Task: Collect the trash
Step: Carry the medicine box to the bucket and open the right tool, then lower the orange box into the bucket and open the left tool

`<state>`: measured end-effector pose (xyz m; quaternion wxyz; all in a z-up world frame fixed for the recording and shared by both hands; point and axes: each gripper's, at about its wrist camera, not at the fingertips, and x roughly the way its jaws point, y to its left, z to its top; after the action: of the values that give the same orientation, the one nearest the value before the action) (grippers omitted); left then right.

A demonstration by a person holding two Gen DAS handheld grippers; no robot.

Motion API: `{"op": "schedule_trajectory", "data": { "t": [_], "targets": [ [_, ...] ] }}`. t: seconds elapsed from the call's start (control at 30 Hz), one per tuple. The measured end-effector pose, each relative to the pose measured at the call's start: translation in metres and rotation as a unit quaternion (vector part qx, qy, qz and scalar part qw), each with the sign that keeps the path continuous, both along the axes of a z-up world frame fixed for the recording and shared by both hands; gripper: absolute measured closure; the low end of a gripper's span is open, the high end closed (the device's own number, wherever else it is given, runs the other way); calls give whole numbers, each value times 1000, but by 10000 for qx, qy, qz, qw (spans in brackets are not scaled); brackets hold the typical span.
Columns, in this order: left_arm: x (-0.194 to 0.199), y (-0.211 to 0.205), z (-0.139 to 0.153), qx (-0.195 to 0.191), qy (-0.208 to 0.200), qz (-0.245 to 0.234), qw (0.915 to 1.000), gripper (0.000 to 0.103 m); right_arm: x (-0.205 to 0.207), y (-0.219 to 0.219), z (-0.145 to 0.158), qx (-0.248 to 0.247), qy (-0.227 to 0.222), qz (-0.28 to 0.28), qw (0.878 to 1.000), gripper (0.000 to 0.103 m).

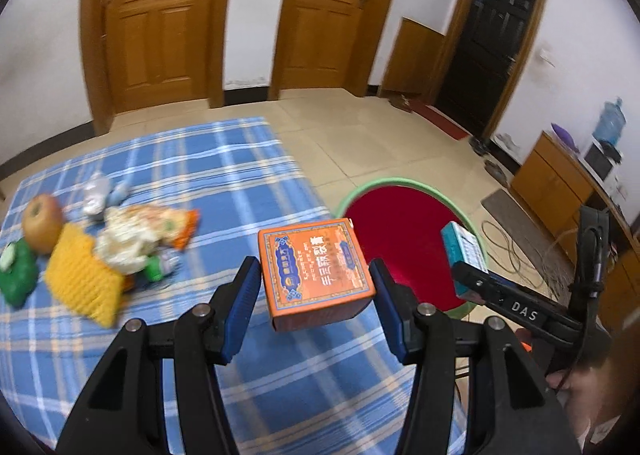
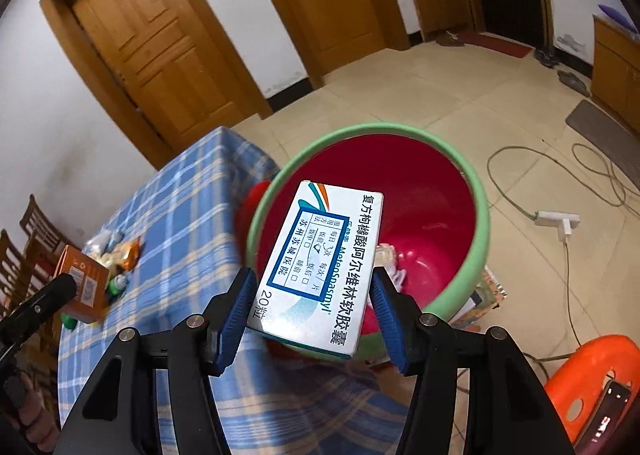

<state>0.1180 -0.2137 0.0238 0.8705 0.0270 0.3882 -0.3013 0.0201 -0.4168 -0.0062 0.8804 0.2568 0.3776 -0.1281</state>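
Left claw (image 1: 314,295) is grasping an orange box (image 1: 316,271) between its blue pads, up above the tabletop (image 1: 224,159) near the edge. Right claw (image 2: 312,303) is grasping a white and blue medicine box (image 2: 320,275), tilted, and holds it over the mouth of the bin (image 2: 476,231). That bin is red inside with a green rim and stands on the floor (image 2: 420,95) just beside the tabletop. Something pale lies at the bottom of the bin, but it is too hard to tell what.

In the left view, the right claw (image 1: 468,255) shows at the right side with the teal edge of its box (image 1: 464,251) over the bin (image 1: 400,239).

More trash sits in a pile on the blue checked cloth, well apart from the orange box: a yellow sponge (image 1: 82,275), a crumpled wrapper (image 1: 140,233), a brown round fruit (image 1: 42,223), a green thing (image 1: 16,275) and a small squashed bottle (image 1: 96,193). The pile is blurry.

A thin cable (image 2: 532,183) and a white power strip (image 2: 558,221) lie on the floor past the bin. An orange stool (image 2: 592,379) stands close on the right. Two wooden doors (image 1: 160,15) are on the far wall.
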Motion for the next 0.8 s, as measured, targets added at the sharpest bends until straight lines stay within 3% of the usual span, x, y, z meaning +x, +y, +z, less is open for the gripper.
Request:
{"op": "schedule_trajectory", "data": {
  "t": [0.27,0.63,0.8],
  "targets": [
    [3,-49,-17,80,84,-419,9991,47,-4,-23,-9,220,-88,-244,9994,41],
    [8,-101,-44,168,367,-797,9960,47,-42,-46,10,333,-571,-781,9948,40],
    [4,-115,-46,268,291,-919,9950,46,-51,-50,12,382,-618,-851,9937,40]
  ]
}}
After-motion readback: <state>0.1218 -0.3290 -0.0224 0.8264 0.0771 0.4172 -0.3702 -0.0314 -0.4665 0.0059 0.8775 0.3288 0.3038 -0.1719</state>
